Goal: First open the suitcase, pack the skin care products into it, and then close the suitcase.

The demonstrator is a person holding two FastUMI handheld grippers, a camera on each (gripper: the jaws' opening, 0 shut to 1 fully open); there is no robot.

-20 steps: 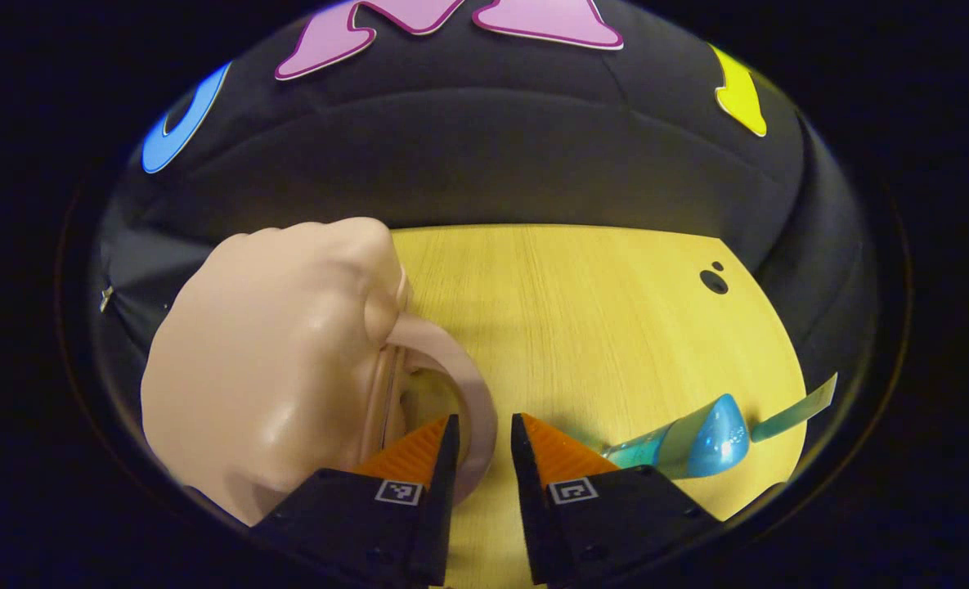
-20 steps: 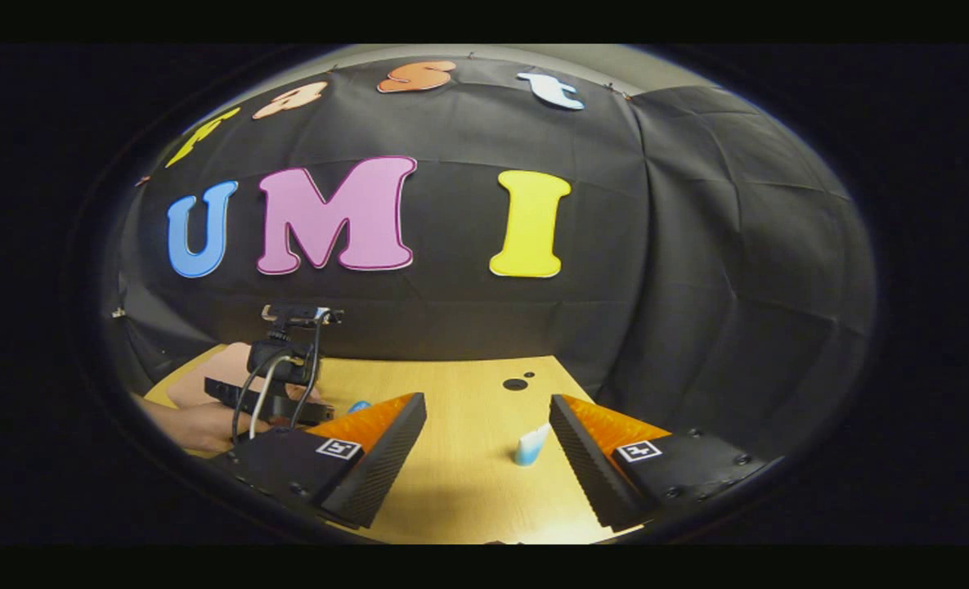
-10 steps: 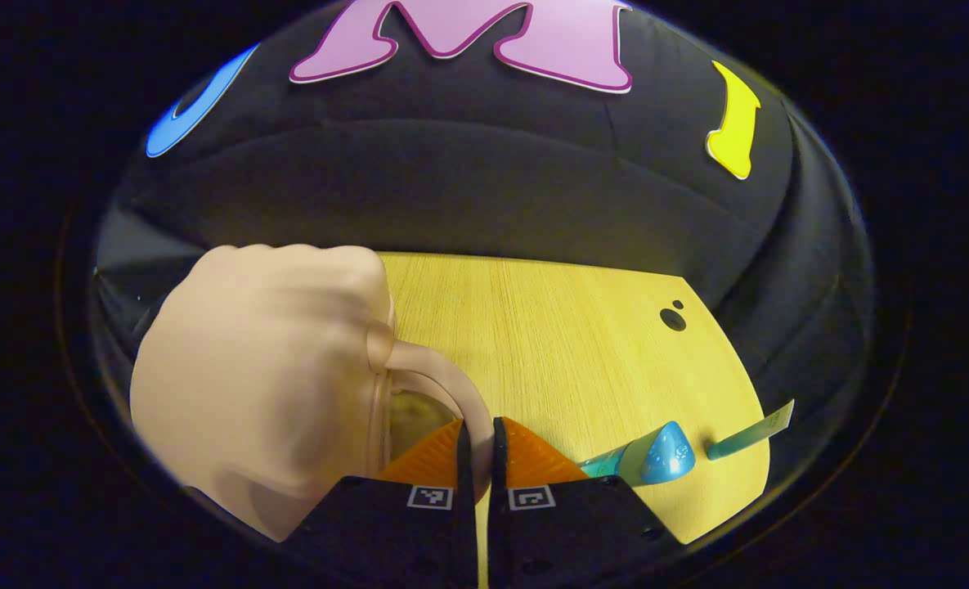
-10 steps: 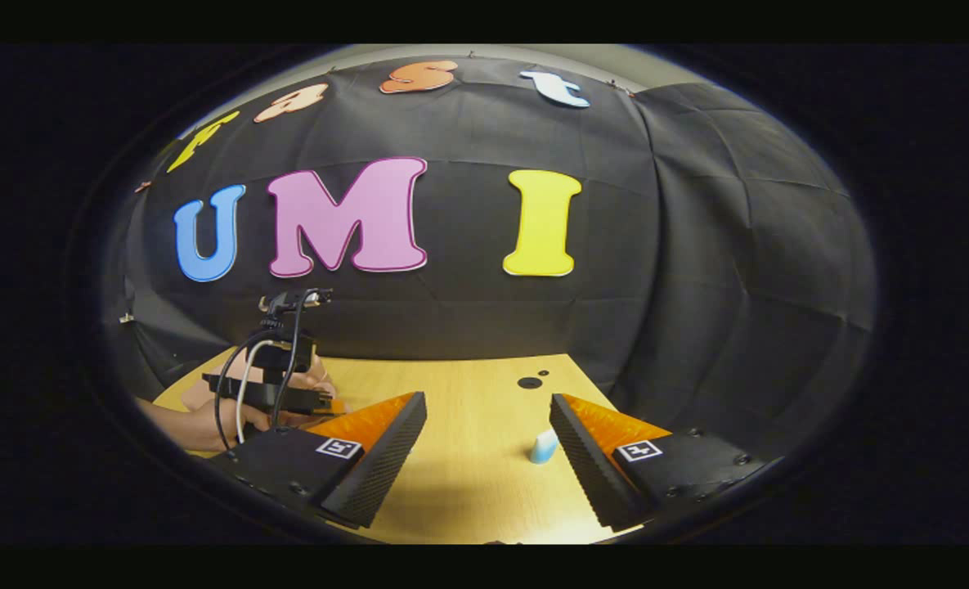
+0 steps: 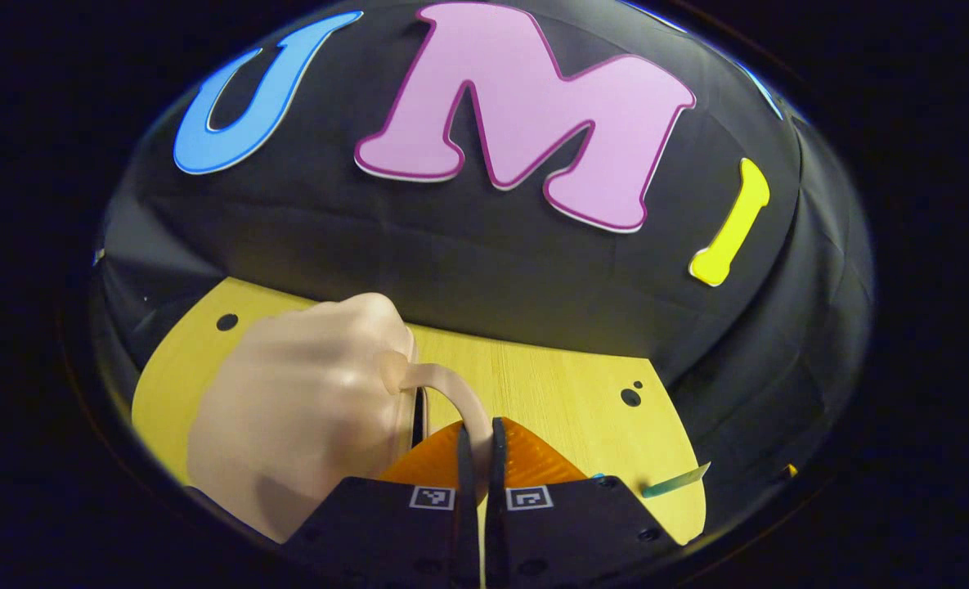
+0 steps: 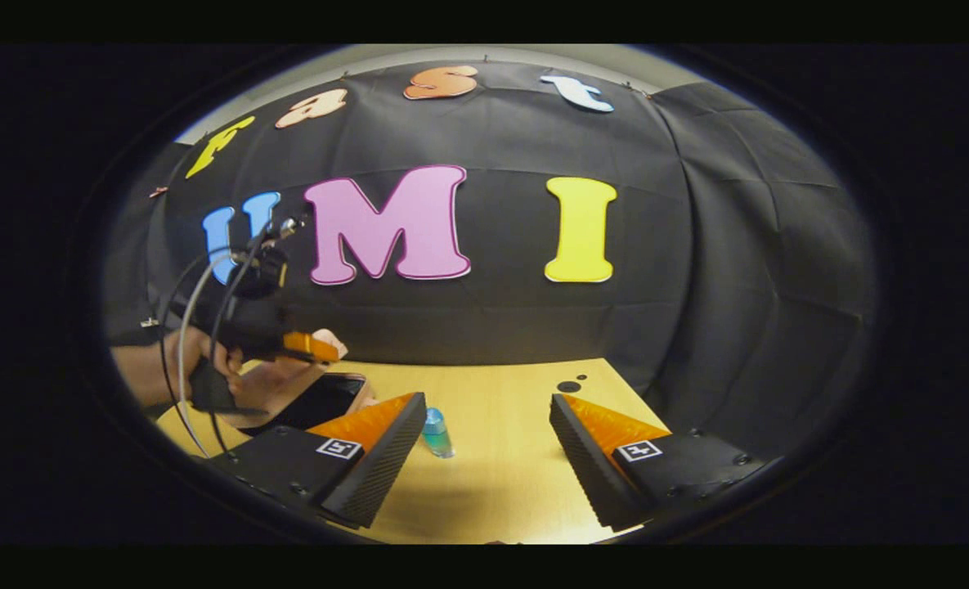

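Suitcase (image 5: 304,409) first: the pale pink shell sits on the left part of the wooden table (image 5: 549,384), and in the right gripper view its lid (image 6: 275,384) stands partly raised, with a dark interior (image 6: 320,401) showing under the lifted edge. I judge the opening step to be in hand and not yet finished.

My left gripper (image 5: 474,446) has its two fingers closed to a thin gap, and the looped handle (image 5: 451,393) of the lid runs down between them; I take it that both fingers press on that loop. In the right gripper view I see this same gripper held up above the table by my hand (image 6: 181,360).

My right gripper (image 6: 488,425) hangs low over the table, fingers spread wide and holding nothing.

Skin care items lie outside the case. A small blue bottle (image 6: 435,433) stands on the table just beside my right gripper's left finger. A thin teal strip (image 5: 676,483), likely the flat end of a tube, lies at the table's right edge in the left gripper view.

Next move, in my judgement: swing the lid fully back on its hinge without dragging the shell, then let go of the loop.
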